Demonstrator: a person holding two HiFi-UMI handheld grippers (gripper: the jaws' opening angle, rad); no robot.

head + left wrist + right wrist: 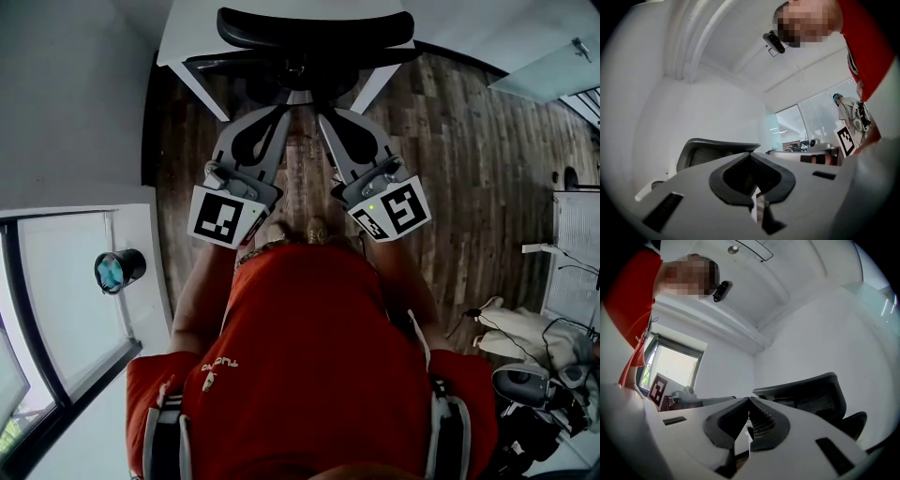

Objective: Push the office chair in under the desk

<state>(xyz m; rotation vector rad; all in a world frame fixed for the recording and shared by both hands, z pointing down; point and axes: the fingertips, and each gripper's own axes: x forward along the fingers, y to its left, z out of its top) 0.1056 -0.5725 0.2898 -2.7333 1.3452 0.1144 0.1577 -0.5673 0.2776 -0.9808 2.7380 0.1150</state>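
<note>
The black office chair (pixel 314 28) stands at the top of the head view, its mesh back rising in front of the white desk (pixel 187 28) and its seat under the desktop. My left gripper (pixel 284 111) and right gripper (pixel 323 114) point at the chair side by side, tips close together just below its back. Both are shut with nothing between the jaws. In the left gripper view the shut tips (pixel 751 153) sit in front of the chair back (pixel 701 152). The right gripper view shows the same: shut tips (pixel 750 399) and the chair (pixel 811 397) beyond them. I cannot tell whether either tip touches the chair.
Dark wood floor (pixel 450 150) runs around the chair. A window and sill with a teal-topped object (pixel 119 269) lie to the left. Bags, cables and gear (pixel 525 337) crowd the lower right, next to a white cabinet (pixel 577 253).
</note>
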